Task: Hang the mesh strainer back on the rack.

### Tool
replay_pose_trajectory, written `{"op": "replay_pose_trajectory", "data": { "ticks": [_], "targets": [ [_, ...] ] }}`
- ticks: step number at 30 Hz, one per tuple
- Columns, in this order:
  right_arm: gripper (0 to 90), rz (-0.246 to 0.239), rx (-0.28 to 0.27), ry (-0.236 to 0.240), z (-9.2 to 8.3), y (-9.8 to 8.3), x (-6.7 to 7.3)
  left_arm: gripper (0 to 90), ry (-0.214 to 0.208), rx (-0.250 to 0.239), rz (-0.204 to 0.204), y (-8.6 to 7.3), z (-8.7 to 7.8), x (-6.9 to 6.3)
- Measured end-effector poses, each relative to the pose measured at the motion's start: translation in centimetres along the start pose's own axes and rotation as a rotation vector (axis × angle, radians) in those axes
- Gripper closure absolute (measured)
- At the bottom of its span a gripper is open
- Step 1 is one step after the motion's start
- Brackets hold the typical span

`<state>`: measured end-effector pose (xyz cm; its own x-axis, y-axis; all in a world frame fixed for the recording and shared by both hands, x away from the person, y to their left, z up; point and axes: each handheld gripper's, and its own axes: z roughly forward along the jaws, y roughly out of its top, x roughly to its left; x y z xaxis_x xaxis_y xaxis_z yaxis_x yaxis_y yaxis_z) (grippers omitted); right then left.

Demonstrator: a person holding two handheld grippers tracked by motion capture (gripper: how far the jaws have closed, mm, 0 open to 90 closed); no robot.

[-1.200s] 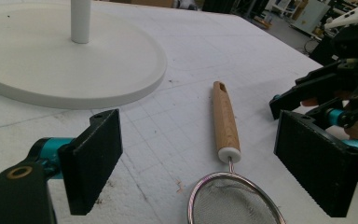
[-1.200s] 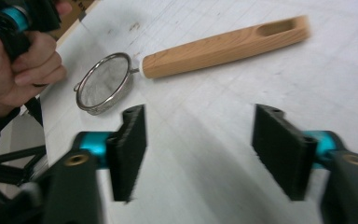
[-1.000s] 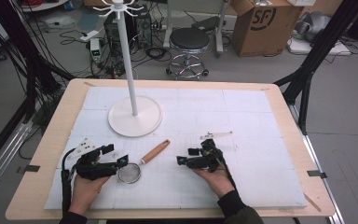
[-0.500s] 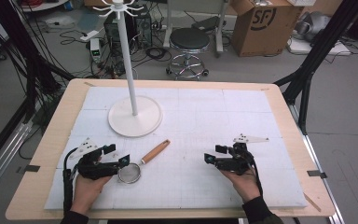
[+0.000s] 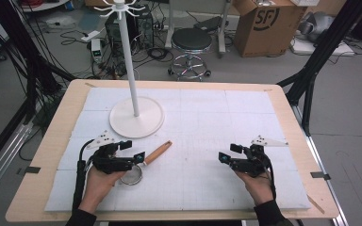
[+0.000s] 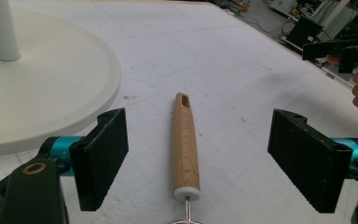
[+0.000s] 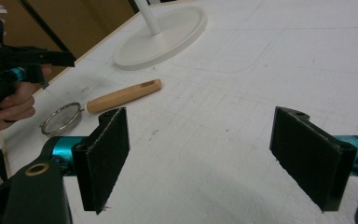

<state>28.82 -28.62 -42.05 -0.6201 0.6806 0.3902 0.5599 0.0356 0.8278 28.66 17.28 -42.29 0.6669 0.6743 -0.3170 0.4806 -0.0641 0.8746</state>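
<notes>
A small mesh strainer with a wooden handle lies on the white mat in the high view, in front of a white hook stand. My left gripper hovers over the strainer. In the left gripper view the handle lies between its jaws, which have just been closing; the pads stay apart from it. My right gripper is at the mat's right. Its jaws have just been opening, with bare mat between them. The strainer lies off to their left.
The stand's round base sits just beyond the handle's far end. Behind the table are a stool, a cardboard box and floor cables. Black frame poles flank the wooden table.
My right gripper has moved right, away from the strainer. My left gripper has shifted slightly right over the strainer. The strainer has not moved.
</notes>
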Motion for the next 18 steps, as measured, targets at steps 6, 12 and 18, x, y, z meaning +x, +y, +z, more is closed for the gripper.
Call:
{"op": "replay_pose_trajectory", "data": {
  "ticks": [6, 12, 18],
  "targets": [
    [18.4, -0.002, -0.005, -0.001, -0.1, 0.0, -0.1, 21.8, -0.002, 0.002, -0.018, 0.3, 0.8, 0.5],
    [17.6, 0.004, 0.001, -0.007, 0.0, -0.1, 0.0, 24.7, -0.023, 0.042, -0.046, 0.2, 2.3, 0.9],
    [17.6, -0.004, 0.006, -0.015, 0.2, -0.2, -0.1, 26.4, -0.042, 0.079, -0.052, 0.2, 2.8, 1.3]
  ]
}}
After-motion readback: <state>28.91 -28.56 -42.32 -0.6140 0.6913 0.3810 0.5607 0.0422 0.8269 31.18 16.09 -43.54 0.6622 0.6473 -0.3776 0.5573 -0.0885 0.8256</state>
